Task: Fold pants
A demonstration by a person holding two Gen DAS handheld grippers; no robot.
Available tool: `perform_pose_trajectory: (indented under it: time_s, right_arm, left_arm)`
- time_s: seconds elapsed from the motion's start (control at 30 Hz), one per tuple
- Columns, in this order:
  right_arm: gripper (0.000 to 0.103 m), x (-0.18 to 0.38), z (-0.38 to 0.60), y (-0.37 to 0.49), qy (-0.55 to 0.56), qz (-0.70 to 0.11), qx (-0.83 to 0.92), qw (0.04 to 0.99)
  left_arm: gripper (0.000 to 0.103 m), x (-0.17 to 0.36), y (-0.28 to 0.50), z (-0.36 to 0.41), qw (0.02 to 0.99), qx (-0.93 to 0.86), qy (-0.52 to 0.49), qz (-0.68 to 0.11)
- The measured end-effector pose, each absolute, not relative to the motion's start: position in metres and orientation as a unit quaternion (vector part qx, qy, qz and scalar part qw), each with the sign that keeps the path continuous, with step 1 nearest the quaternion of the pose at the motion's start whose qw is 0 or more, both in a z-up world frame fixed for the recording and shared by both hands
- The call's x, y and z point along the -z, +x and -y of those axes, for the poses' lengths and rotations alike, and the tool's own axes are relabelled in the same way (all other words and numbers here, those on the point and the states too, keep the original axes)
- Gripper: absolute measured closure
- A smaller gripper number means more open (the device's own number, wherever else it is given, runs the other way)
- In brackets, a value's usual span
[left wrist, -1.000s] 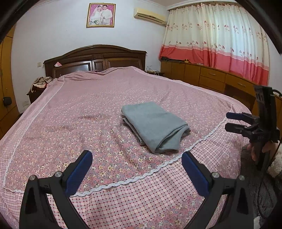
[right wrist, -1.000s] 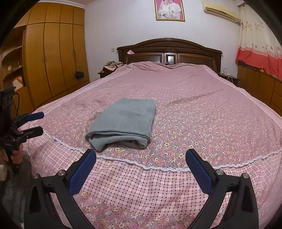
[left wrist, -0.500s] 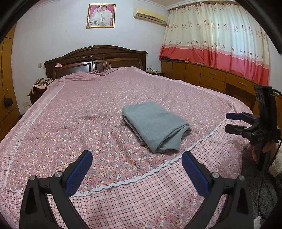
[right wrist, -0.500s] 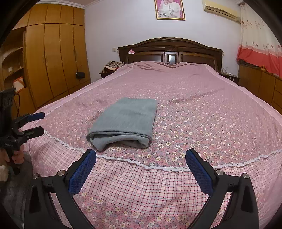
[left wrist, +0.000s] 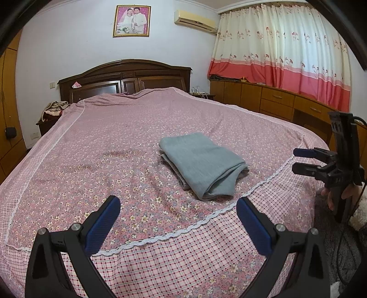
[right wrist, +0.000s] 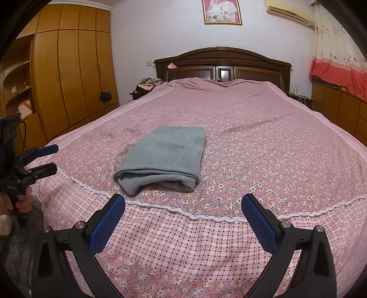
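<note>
Right wrist view shows both tongs (right wrist: 183, 215) (right wrist: 49, 159) wide, empty; centre-frame pants (right wrist: 164, 155) look soft, light, best pinched at folded edges.

Count: 1 folded grey pants (left wrist: 201, 164) on 1 bed (left wrist: 103, 142). 2 claws: left claw (left wrist: 177, 214), right claw (right wrist: 183, 212), each with 2 blue-padded fingers. 1 framed photo (left wrist: 132, 21), 1 air conditioner (left wrist: 195, 20), 1 headboard (right wrist: 222, 63), 1 wardrobe (right wrist: 68, 75).

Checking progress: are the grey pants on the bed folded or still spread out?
Folded: the pants lie as a compact layered rectangle on the bed.
</note>
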State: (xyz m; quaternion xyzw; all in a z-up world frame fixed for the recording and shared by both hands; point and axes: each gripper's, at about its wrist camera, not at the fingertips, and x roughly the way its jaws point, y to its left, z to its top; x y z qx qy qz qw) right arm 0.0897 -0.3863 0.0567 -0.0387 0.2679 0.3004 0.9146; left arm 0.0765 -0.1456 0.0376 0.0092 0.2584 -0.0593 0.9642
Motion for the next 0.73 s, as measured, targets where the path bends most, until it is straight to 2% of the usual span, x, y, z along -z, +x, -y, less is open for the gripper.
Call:
perform_pose_trajectory:
  time_s: [0.73]
  right_arm:
    - [0.0, -0.0553, 0.3861, 0.0897, -0.041, -0.27, -0.3, 0.914]
  left_arm:
    - [0.0, -0.0389, 0.0752, 0.1435, 0.964, 0.066, 0.005, -0.258]
